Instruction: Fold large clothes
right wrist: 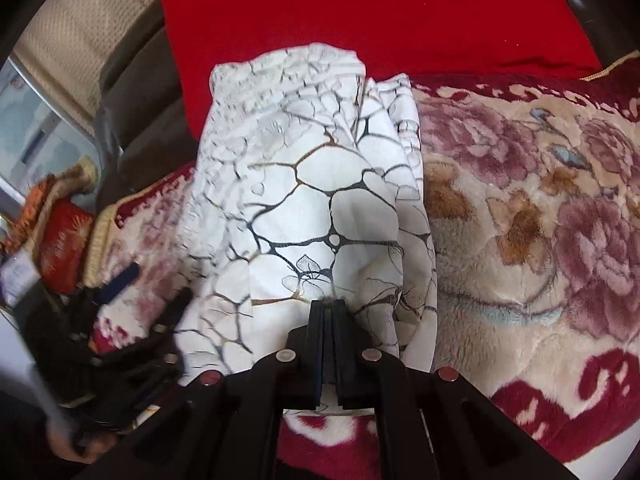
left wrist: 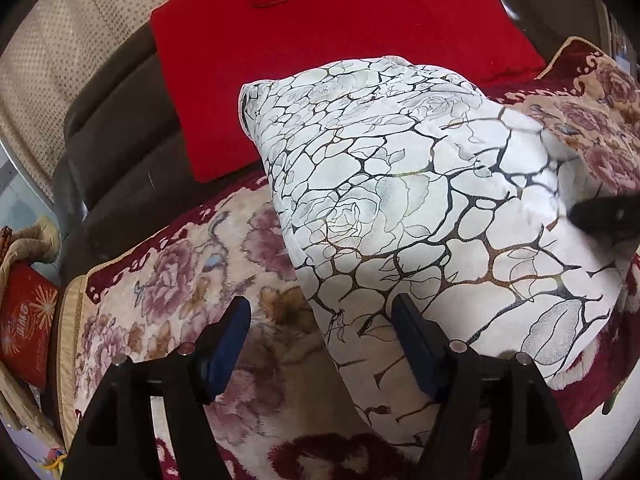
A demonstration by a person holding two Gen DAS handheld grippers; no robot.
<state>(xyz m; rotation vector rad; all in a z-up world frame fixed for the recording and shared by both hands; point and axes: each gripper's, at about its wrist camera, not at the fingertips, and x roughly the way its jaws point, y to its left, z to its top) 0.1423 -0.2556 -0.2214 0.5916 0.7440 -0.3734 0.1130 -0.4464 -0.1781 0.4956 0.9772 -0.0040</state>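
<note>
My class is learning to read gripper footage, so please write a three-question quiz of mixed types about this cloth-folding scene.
1. True or false: the right gripper is shut on the white patterned cloth.
2. Multiple choice: the left gripper is A) clamped on the red cloth, B) open, with nothing pressed between its fingers, C) out of view.
3. Fill in: the white patterned cloth lies on a ______ blanket, in front of the red cloth.

Key: 1 true; 2 B; 3 floral
</note>
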